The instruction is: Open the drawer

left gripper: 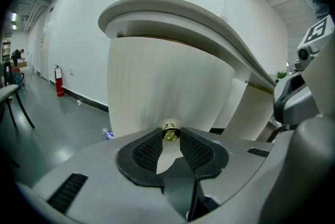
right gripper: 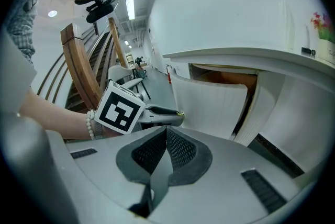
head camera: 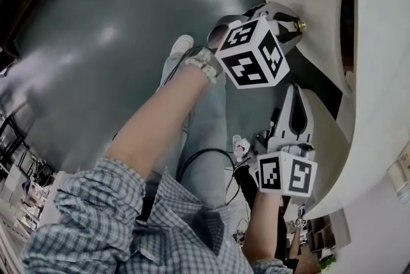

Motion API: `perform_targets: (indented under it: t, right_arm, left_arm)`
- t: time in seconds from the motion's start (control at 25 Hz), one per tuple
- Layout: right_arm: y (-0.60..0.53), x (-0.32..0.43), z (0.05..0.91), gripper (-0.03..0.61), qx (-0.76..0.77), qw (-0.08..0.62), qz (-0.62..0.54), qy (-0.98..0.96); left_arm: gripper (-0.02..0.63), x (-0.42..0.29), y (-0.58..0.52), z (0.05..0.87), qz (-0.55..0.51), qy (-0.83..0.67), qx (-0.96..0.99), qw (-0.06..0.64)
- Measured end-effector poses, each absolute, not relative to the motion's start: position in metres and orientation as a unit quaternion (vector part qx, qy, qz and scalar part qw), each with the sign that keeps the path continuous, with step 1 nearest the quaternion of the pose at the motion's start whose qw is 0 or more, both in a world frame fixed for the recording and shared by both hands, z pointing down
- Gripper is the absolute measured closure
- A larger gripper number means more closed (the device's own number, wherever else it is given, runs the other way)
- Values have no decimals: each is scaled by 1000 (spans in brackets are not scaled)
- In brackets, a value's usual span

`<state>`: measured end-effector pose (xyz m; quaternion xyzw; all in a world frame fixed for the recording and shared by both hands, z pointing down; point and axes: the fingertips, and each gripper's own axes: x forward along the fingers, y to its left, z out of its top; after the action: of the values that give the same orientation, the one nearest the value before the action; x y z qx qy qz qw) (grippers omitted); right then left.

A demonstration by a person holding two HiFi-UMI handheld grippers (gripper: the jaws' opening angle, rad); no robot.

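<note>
**Left hand-held gripper** [left gripper: 170, 137]: is clamping on the small brass knob [left gripper: 169, 132]. The knob is sitting right at the tips of the ribbed pads [left gripper: 148, 150], one pad on each side and nothing deeper in the jaws.

**Right hand-held gripper** [right gripper: 166, 135]: jaws are resting together and carrying nothing. In the head view it is hovering below the left one, near the pale panels, and no contact with them is showing.

**Drawer** [right gripper: 209, 107]: pale, curved front with the knob at its middle. It is standing partly out from under the overhanging white surface [right gripper: 235, 55], and a brown gap [right gripper: 222, 77] is showing behind its top edge. By my judgement the opening is under way but not finished.

**Hazards, as judged from here:**
- The grip is looking shallow. The knob is round and smooth and is caught only at the pad tips, so a pull angling downward or sideways could let it pop free.
- The front is curving, so the straight pull line is hard to read. An off-axis tug could be twisting the drawer in its runners and jamming it.
- Too long a pull could be taking the drawer off its runners. How much travel is left is not visible.
- The idle right hand-held gripper is waiting close to the lower panels and could be struck as the drawer travels outward.
</note>
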<state>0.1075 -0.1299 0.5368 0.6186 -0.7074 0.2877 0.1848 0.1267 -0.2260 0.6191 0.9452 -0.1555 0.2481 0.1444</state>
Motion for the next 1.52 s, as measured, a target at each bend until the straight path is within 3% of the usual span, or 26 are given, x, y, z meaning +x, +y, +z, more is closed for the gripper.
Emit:
perform_targets:
  t: [1.52]
  right_arm:
    - [-117,70,466,569,632,148,272,-710]
  left_arm:
    - [506,0,-155,630,333,-158,914,172]
